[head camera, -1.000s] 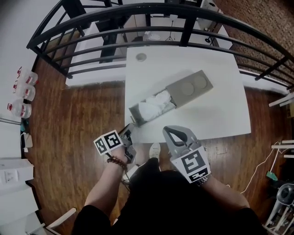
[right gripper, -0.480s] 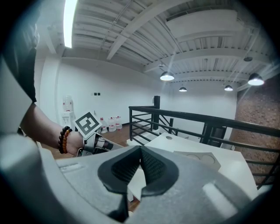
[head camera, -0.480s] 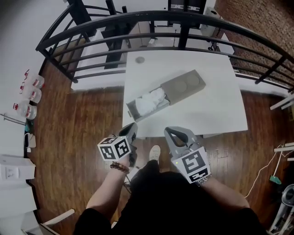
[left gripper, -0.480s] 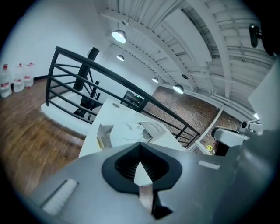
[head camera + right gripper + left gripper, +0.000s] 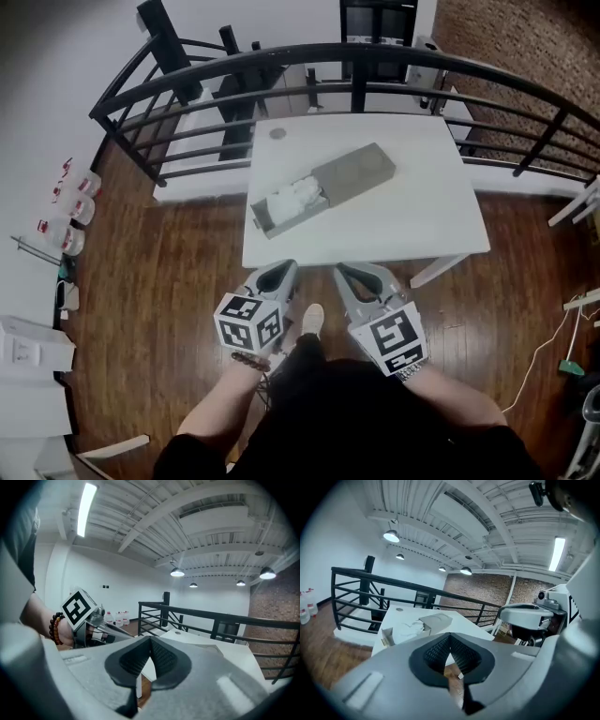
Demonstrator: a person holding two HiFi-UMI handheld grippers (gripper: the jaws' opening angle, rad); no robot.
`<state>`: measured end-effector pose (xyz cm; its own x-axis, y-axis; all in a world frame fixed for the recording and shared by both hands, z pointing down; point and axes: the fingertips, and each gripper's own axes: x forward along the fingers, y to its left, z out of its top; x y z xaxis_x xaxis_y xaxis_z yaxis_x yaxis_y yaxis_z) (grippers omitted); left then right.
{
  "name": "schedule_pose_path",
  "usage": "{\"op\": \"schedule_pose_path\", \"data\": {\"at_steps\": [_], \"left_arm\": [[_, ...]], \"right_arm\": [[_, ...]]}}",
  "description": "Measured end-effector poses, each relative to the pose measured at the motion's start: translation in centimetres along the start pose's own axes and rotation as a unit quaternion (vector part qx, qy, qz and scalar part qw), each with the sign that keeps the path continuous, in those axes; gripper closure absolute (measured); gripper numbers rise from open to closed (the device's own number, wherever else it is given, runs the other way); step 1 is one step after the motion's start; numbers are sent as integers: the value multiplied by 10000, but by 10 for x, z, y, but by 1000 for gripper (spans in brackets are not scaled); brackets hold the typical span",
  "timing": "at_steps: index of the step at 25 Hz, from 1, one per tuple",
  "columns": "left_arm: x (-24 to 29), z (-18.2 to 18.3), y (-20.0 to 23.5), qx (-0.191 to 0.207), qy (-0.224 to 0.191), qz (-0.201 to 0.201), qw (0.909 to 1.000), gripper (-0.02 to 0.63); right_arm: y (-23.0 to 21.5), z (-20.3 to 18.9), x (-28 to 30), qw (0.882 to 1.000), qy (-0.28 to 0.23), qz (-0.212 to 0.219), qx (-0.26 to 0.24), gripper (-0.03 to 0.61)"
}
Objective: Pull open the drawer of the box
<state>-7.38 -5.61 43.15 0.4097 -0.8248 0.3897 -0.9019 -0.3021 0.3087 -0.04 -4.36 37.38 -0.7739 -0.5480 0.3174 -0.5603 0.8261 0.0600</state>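
On the white table point(image 5: 412, 220) a flat grey box point(image 5: 354, 172) lies at a slant. Its drawer point(image 5: 285, 205) is pulled out toward the front left and holds crumpled white material. Both grippers hang well short of the table's near edge, close to my body over the wooden floor. My left gripper point(image 5: 284, 270) is shut with nothing in it, and my right gripper point(image 5: 345, 272) is shut and empty too. In the left gripper view the jaws point(image 5: 450, 635) meet, with the box point(image 5: 434, 619) far beyond them. The right gripper view shows closed jaws point(image 5: 150, 640) and the left gripper point(image 5: 89, 620) beside them.
A black metal railing point(image 5: 309, 58) curves round the far side of the table. Several water bottles point(image 5: 68, 208) stand on the floor at the left. A small round disc point(image 5: 277, 133) lies at the table's far left corner. White furniture point(image 5: 28, 375) sits at the lower left.
I have backed away, so the table and box sit farther off. My left gripper has come up level with the right one. The drawer stays pulled out.
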Motion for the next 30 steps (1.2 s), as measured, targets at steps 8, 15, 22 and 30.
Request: {"op": "schedule_pose_path", "data": {"at_steps": [8, 15, 22, 30], "left_arm": [[-49, -13, -83, 397, -198, -45, 9990, 598], [-79, -23, -116, 515, -227, 73, 9984, 598], [-93, -22, -123, 636, -242, 86, 9976, 598], [-99, -11, -121, 787, -253, -134, 9965, 598]], "right_arm": [[31, -2, -71, 9996, -283, 14, 9, 586], [46, -7, -99, 9994, -339, 67, 64, 586], [58, -1, -107, 9990, -430, 62, 69, 586], [65, 14, -99, 9990, -440, -96, 18, 586]]}}
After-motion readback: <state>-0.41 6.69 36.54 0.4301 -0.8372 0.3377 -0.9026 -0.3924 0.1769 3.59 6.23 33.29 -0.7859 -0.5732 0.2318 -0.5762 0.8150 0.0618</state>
